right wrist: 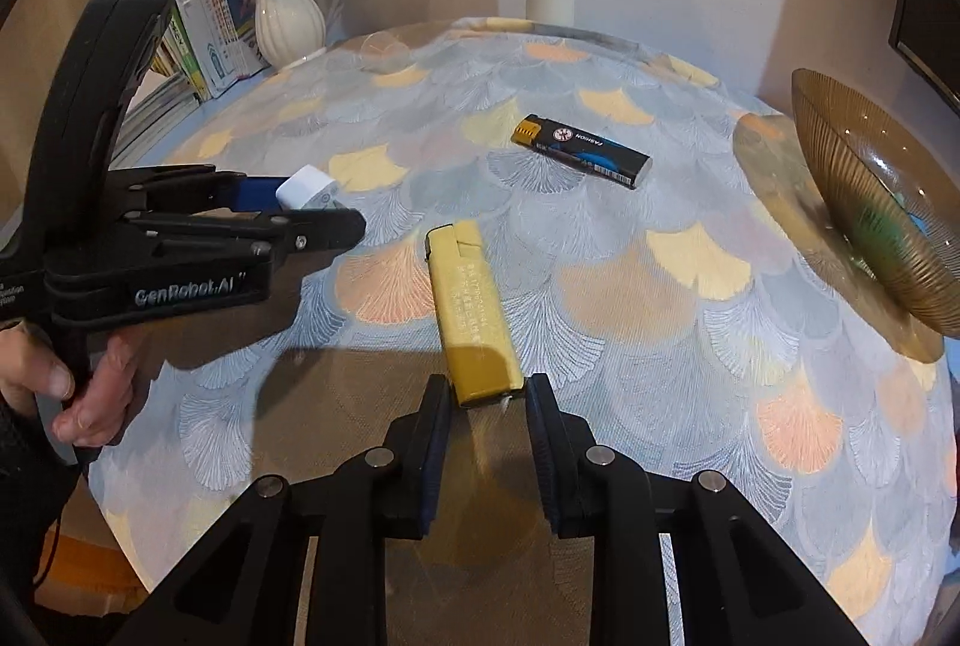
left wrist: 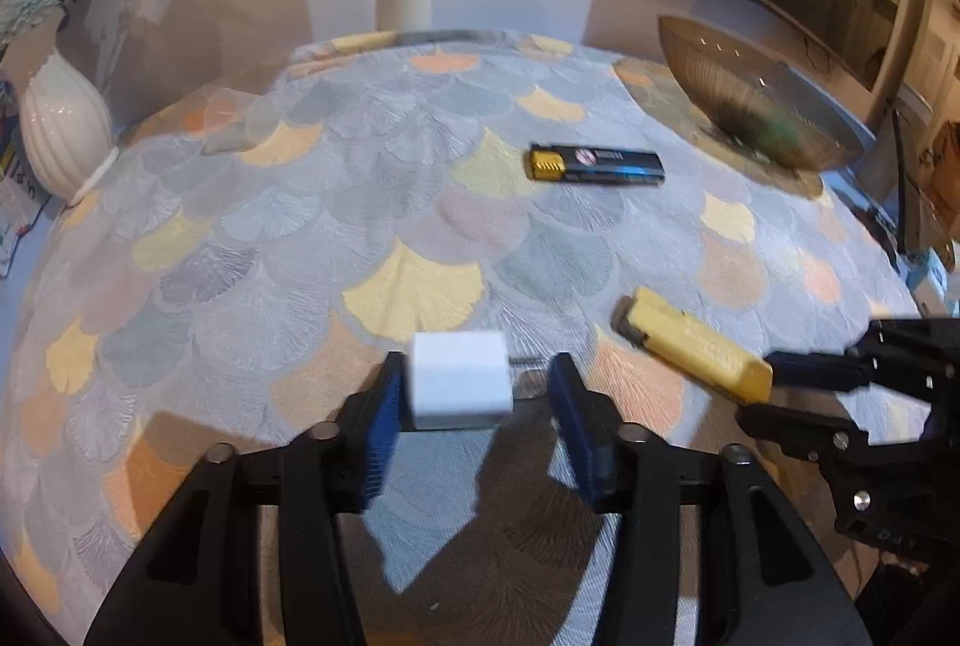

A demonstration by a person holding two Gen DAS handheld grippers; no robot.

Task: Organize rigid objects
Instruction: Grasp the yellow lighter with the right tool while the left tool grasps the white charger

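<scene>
The right gripper (right wrist: pixel 487 406) was closed on the near end of the yellow lighter (right wrist: pixel 474 310), which jutted forward above the cloth (right wrist: pixel 660 322). To its left, the left gripper (left wrist: pixel 477 394) stood half open around a white cube (left wrist: pixel 459 382); the cube touched the left pad, with a gap at the right one, so it looked loose rather than gripped. Further off lay a black lighter (left wrist: pixel 597 163) flat on the cloth, and beyond it to the right a ribbed glass bowl (right wrist: pixel 864 202). Both lighters looked light, stiff and smooth-sided, best pinched across the narrow body near the middle. The cube seemed light and rigid, easy to take by opposite flat faces.
</scene>
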